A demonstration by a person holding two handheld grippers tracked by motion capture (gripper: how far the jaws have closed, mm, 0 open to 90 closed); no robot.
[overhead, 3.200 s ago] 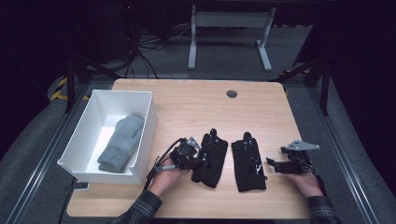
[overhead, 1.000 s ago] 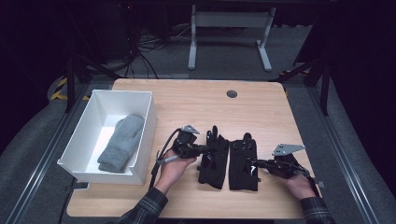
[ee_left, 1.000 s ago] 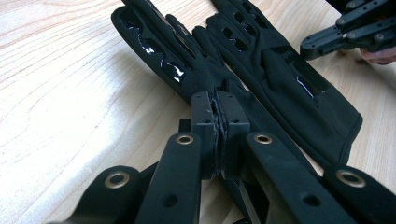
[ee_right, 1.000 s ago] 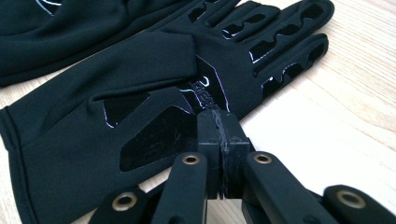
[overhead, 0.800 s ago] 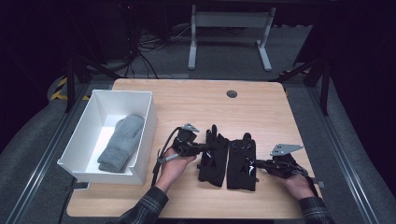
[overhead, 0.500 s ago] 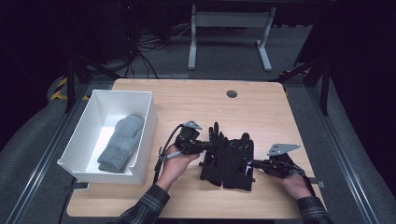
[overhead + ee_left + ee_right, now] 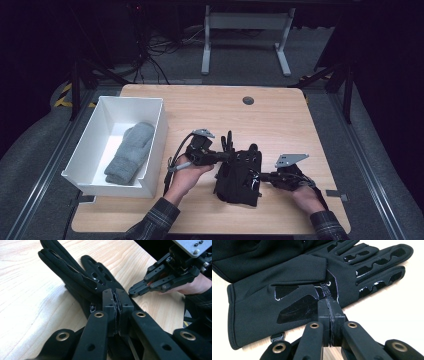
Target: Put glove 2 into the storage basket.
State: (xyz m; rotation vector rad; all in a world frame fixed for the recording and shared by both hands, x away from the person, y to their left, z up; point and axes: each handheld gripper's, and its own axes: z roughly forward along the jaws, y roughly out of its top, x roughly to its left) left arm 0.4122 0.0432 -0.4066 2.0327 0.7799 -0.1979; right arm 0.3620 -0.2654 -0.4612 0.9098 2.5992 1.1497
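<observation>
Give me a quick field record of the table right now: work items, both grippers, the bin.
work items: two black gloves, pushed together and overlapping on the table
left gripper: jaws closed, at the left edge of the gloves; whether it pinches fabric is unclear
right gripper: jaws closed, at the right edge of the gloves
bin: white bin at table's left, holding one grey mitten
hands: one hand on each gripper
</observation>
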